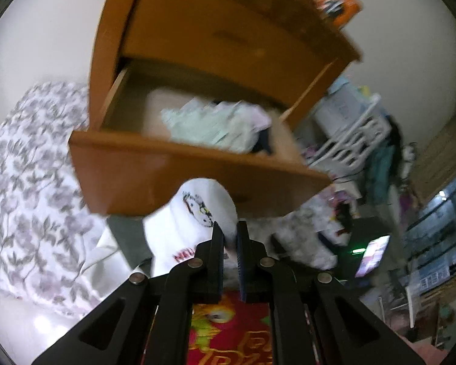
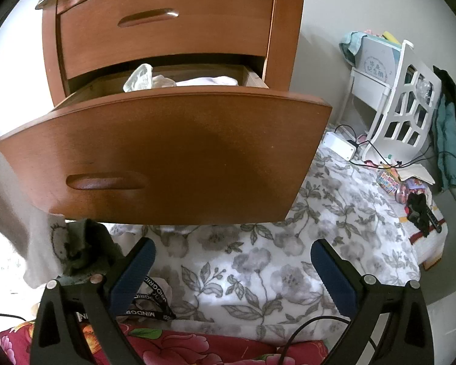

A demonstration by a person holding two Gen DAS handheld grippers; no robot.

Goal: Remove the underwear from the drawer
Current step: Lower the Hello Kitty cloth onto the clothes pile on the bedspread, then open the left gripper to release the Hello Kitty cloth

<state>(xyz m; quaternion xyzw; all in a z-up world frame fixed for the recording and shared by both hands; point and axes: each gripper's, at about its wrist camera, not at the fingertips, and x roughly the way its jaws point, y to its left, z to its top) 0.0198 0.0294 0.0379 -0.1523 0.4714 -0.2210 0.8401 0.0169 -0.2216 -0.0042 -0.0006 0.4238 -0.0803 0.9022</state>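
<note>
Left wrist view blurs underwear [image 1: 194, 222] pinched between fingers [image 1: 217, 243].

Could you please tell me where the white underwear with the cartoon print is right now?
In the left wrist view, the white underwear hangs from the shut left claw, just in front of and below the open drawer.

The left gripper [image 1: 228, 228] is black plastic: two narrow flat fingers on angled link arms, each pivot capped by a round silver screw. The right gripper [image 2: 232, 258] has the same black frame and silver screws, with dark blue pads [image 2: 133, 276] lining its fingers.
</note>
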